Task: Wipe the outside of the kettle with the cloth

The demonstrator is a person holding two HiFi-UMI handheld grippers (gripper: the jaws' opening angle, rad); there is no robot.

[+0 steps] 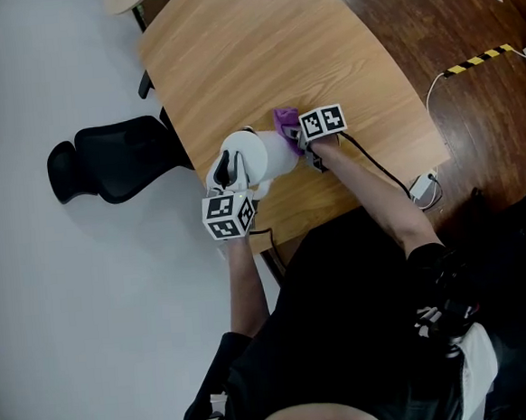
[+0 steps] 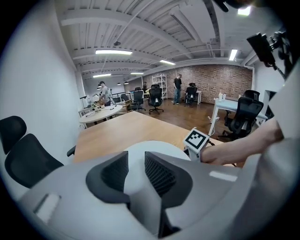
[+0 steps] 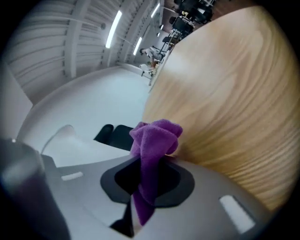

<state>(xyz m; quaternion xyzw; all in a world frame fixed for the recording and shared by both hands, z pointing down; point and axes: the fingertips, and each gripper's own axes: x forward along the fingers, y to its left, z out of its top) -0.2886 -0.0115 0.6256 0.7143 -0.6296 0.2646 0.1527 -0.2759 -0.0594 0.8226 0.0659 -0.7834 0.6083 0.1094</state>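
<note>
Fingers [image 2: 161, 174] of the left gripper [image 2: 136, 157] were clamped narrowly on the white kettle [image 1: 263, 155], which stood near the near edge of the wooden table [image 1: 260, 51], while the right gripper [image 3: 151, 165] pinched the purple cloth [image 3: 152, 138] tight against the kettle's far right side.

Ceiling strip lights [image 2: 114, 52] lit the room brightly and evenly, with faint shadows. Both gripper views bulged fisheye-style, corners vignetted black. In the right gripper view the purple cloth [image 3: 154, 138] and wooden counter [image 3: 234, 93] looked soft and blurred.
</note>
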